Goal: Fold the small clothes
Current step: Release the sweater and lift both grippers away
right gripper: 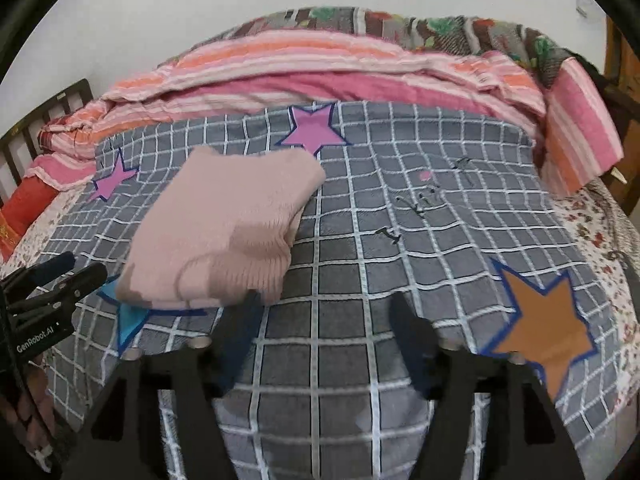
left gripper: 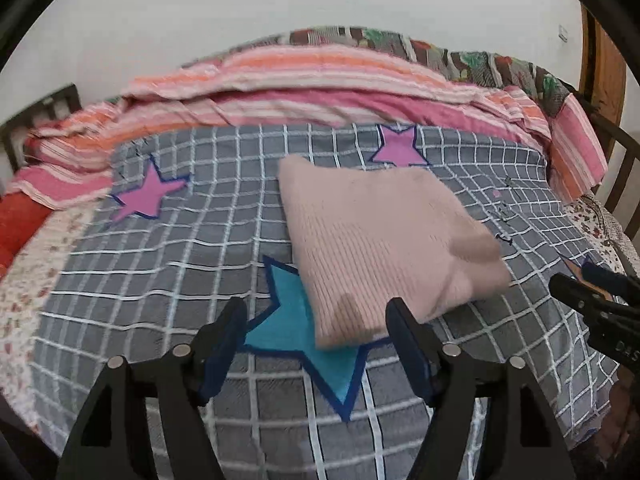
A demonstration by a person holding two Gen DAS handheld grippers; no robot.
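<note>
A folded pale pink knitted garment point(left gripper: 384, 240) lies on the grey checked blanket point(left gripper: 160, 280), partly over a blue star patch point(left gripper: 304, 344); it also shows in the right wrist view point(right gripper: 224, 232). My left gripper point(left gripper: 316, 320) is open and empty, its fingers just in front of the garment's near edge, not holding it. My right gripper point(right gripper: 326, 312) is open and empty, just right of the garment's near corner, above the blanket point(right gripper: 400, 280). Each gripper shows at the edge of the other's view: the right one point(left gripper: 592, 292) and the left one point(right gripper: 60, 276).
Striped pink and orange bedding point(left gripper: 320, 88) is piled along the far side of the bed, with a patterned quilt point(left gripper: 460, 56) behind it. Pink star patches point(left gripper: 148, 196) and an orange star patch point(right gripper: 544, 328) mark the blanket. A dark wooden bed rail point(left gripper: 44, 116) stands at left.
</note>
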